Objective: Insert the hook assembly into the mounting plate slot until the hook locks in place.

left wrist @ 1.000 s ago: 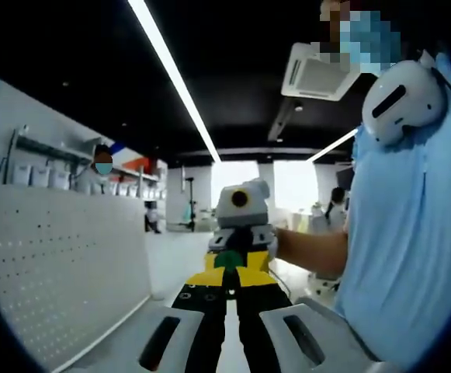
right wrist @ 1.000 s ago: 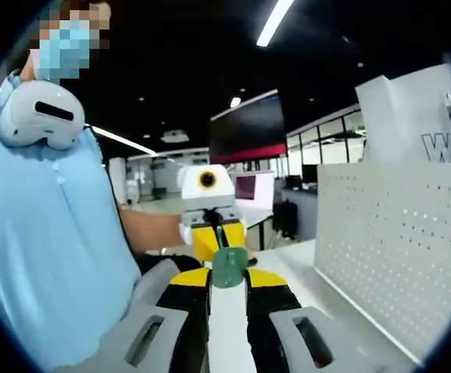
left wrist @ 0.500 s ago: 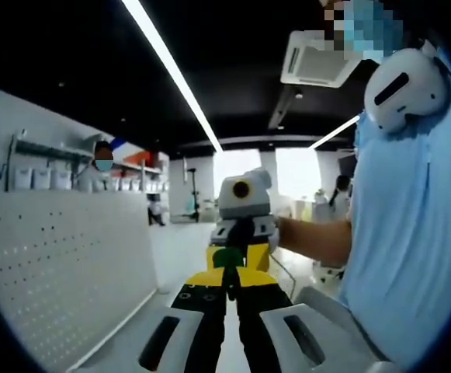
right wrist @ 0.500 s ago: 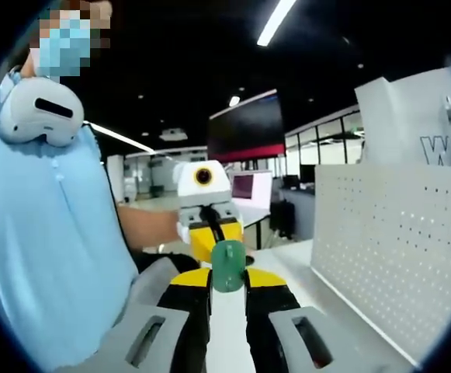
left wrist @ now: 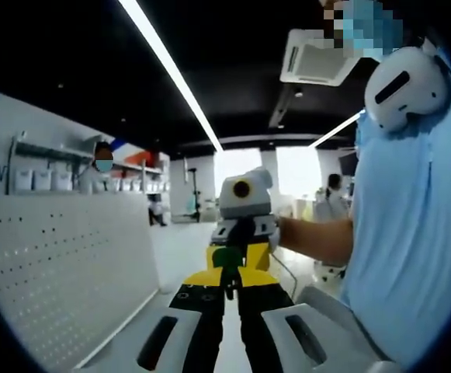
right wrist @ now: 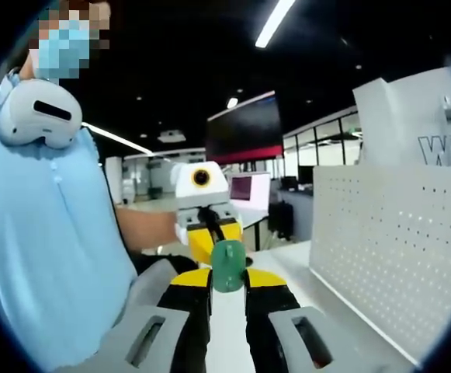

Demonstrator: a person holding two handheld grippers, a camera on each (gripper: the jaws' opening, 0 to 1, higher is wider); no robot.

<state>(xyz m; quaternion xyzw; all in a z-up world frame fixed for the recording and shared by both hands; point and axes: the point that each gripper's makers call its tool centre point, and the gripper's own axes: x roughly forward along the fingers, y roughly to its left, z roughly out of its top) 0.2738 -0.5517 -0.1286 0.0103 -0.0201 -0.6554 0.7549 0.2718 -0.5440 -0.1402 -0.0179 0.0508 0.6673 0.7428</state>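
Over the last second the two grippers had drawn slightly closer, tip to tip. The right gripper [right wrist: 227, 278] pinched a green part [right wrist: 227, 266]; the left gripper [left wrist: 226, 289] pinched a dark hook piece [left wrist: 229, 273] meeting it. A large "W" marked the pegboard [right wrist: 380, 233] beside the white counter [right wrist: 291, 260].

A white pegboard [left wrist: 62, 272] stands along the table [right wrist: 287, 260]. A ceiling light strip [left wrist: 171, 74] runs overhead, near an air-conditioning unit [left wrist: 322, 58]. A dark screen [right wrist: 244, 128] hangs behind.
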